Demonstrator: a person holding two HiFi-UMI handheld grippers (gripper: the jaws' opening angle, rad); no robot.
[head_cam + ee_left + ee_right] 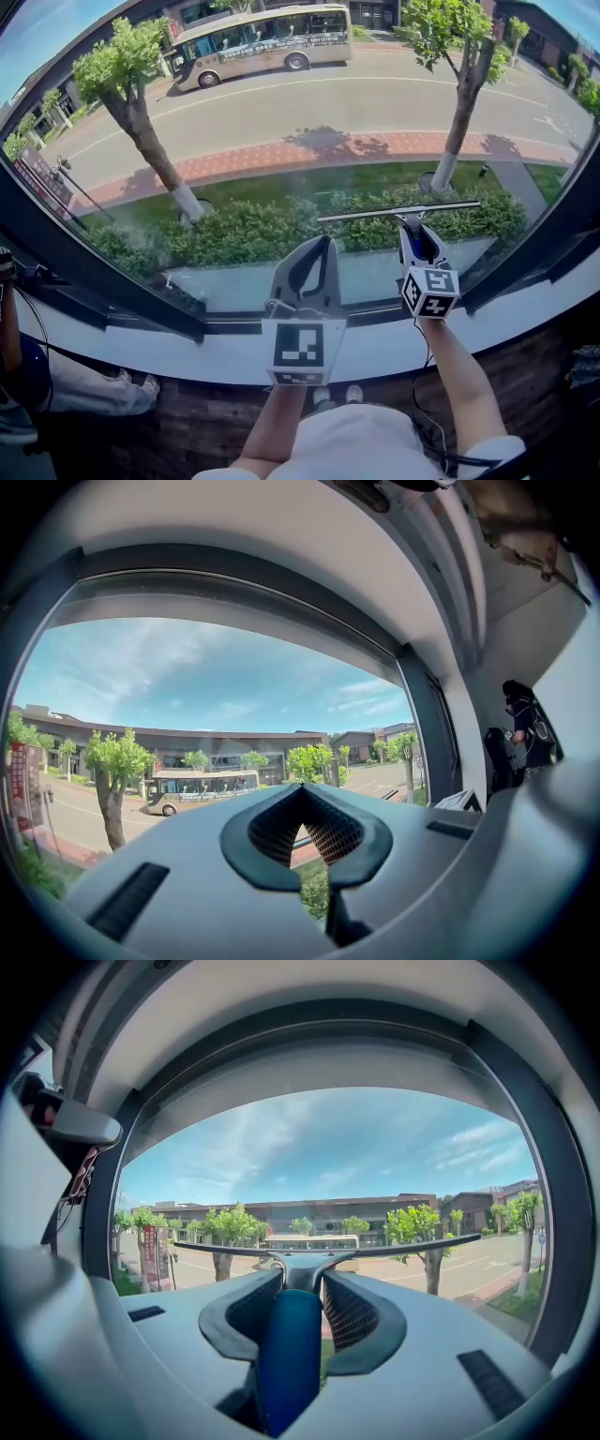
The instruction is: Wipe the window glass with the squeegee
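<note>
The squeegee's thin dark blade (375, 212) lies level against the lower part of the window glass (281, 112). Its blue handle (289, 1354) runs back between the jaws of my right gripper (415, 234), which is shut on it. In the right gripper view the blade (412, 1246) spans the glass just beyond the right gripper (302, 1277). My left gripper (322, 242) is held up left of the squeegee, close to the glass, with its jaws shut and nothing in them. The left gripper (302, 791) shows tips that meet in its own view.
A dark window frame (103, 281) and a pale sill (187, 352) run below the glass. A person (66, 389) sits on the floor at the left. Another person (527, 733) stands by the wall at the right. Outside are trees, a hedge and a bus.
</note>
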